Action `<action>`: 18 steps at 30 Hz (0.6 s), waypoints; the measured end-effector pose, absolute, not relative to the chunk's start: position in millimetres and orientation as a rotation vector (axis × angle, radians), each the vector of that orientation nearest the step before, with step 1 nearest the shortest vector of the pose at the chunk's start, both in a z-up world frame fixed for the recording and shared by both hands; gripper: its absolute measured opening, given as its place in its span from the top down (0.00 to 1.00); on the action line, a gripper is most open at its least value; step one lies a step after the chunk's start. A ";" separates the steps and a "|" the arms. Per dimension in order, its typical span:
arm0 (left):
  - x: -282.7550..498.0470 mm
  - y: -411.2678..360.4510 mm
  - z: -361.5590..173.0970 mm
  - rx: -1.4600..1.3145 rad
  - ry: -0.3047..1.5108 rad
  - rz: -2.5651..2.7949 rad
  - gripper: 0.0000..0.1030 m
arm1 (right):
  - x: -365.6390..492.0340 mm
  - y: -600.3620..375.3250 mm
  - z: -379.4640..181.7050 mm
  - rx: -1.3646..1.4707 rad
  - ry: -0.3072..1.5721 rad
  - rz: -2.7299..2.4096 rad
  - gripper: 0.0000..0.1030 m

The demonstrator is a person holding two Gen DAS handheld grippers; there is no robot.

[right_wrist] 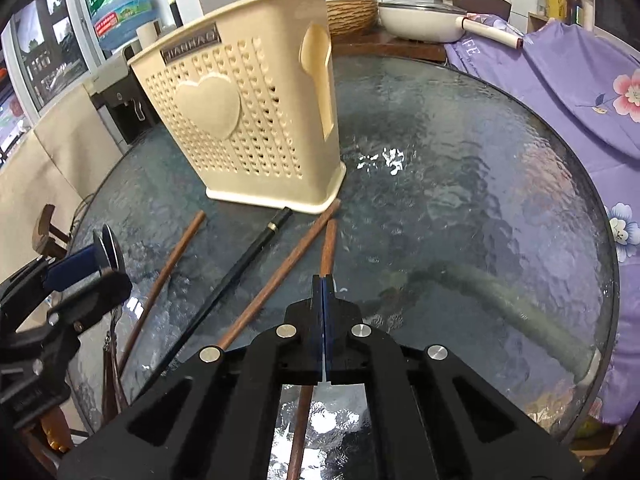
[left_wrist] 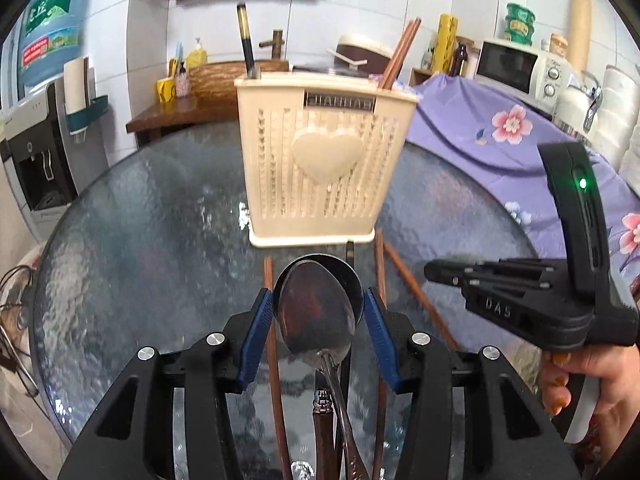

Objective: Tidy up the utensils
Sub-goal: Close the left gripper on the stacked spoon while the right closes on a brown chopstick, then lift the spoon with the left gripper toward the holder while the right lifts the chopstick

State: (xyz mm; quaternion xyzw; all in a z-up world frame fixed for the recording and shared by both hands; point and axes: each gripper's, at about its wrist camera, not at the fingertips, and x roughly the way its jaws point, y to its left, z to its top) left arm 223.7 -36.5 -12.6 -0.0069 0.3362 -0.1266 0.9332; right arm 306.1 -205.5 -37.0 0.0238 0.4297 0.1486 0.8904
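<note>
A cream utensil basket (left_wrist: 320,168) with a heart on its front stands on the round glass table (left_wrist: 140,220); it also shows in the right wrist view (right_wrist: 244,120). Brown chopsticks (left_wrist: 402,54) and a black utensil (left_wrist: 246,40) stand in it. My left gripper (left_wrist: 319,312) is shut on two stacked metal spoons (left_wrist: 316,312), held above the table before the basket. My right gripper (right_wrist: 323,280) is shut with nothing between its pads, over a brown chopstick (right_wrist: 329,246). More brown chopsticks (right_wrist: 280,276) and a black chopstick (right_wrist: 248,256) lie on the glass.
A purple floral cloth (right_wrist: 580,92) covers things at the right. A water dispenser (left_wrist: 36,152) stands at the left, a microwave (left_wrist: 520,68) and a rice cooker (left_wrist: 360,54) behind. A white pan (right_wrist: 420,20) sits behind the table.
</note>
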 end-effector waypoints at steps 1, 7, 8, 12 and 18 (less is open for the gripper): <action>223.7 -35.9 -9.1 -0.015 0.676 -0.257 0.55 | 305.5 -205.9 -34.0 0.050 0.883 0.308 0.99; 228.5 -32.8 5.2 -0.025 0.633 -0.250 0.55 | 302.5 -206.3 -20.0 0.042 0.845 0.310 0.99; 230.6 -32.2 6.9 -0.027 0.629 -0.250 0.55 | 303.8 -206.4 -20.0 0.038 0.849 0.309 0.99; 236.8 -30.2 10.7 -0.047 0.627 -0.254 0.55 | 309.3 -207.1 -26.9 0.039 0.876 0.301 0.99; 236.6 -28.7 14.0 -0.044 0.618 -0.246 0.55 | 310.6 -197.4 -34.6 -0.027 0.882 0.265 0.58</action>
